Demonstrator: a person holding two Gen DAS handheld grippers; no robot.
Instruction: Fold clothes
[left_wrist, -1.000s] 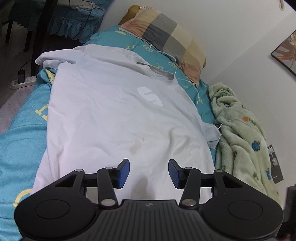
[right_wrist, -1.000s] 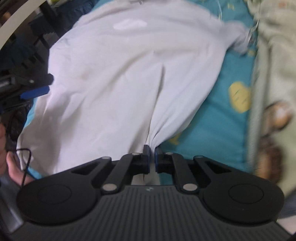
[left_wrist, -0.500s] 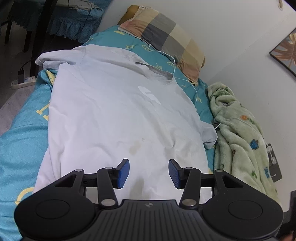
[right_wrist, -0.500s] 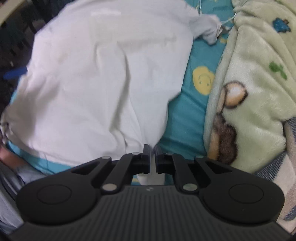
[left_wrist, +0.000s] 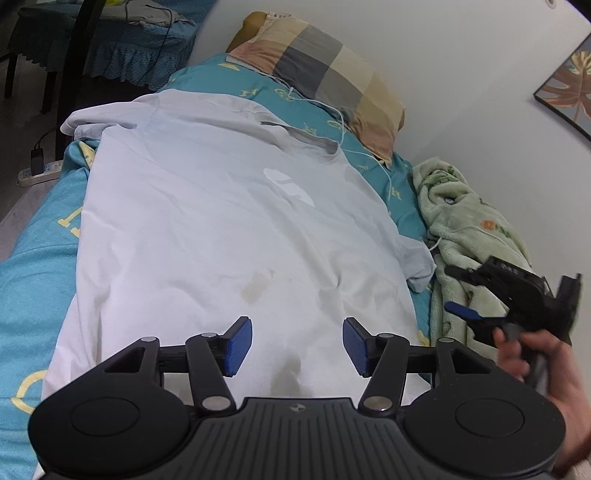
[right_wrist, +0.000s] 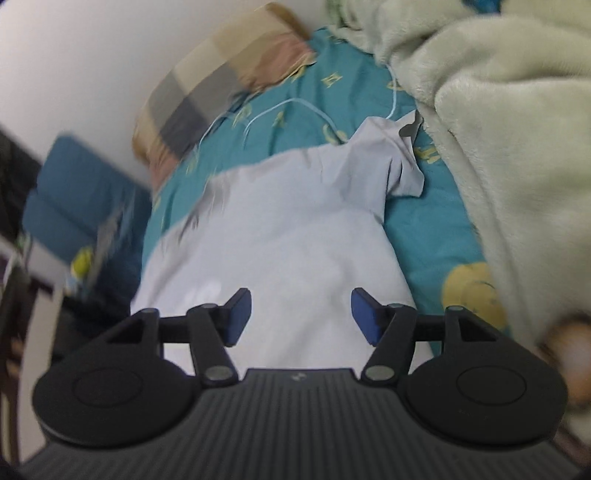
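The left gripper (left_wrist: 297, 345) hovers low over the hem end of the white T-shirt (left_wrist: 221, 229), its jaws released with bare cloth beneath and nothing between them, and opening a little wider. The shirt lies face up along the teal bed (left_wrist: 33, 266), logo showing, collar toward the checked pillow (left_wrist: 325, 74), far sleeve bunched at the bed's left edge.

A second ago the right gripper (right_wrist: 301, 314) was clenched on a pinch of the hem, pulling it into a ridge; that cloth has dropped and the jaws are now opening, empty, over the shirt's right side. In my judgement the spreading step is finished and the shirt lies flat enough for a first fold. In the left wrist view the right gripper sits off the shirt's right edge, held in a hand (left_wrist: 554, 373).

Around it: a white cable (left_wrist: 369, 155) trails from the pillow past the collar toward the near sleeve (right_wrist: 399, 162), which lies crumpled against the green fleece blanket (right_wrist: 498, 129). That blanket crowds the right side, so folding that sleeve inward may snag cable or fleece
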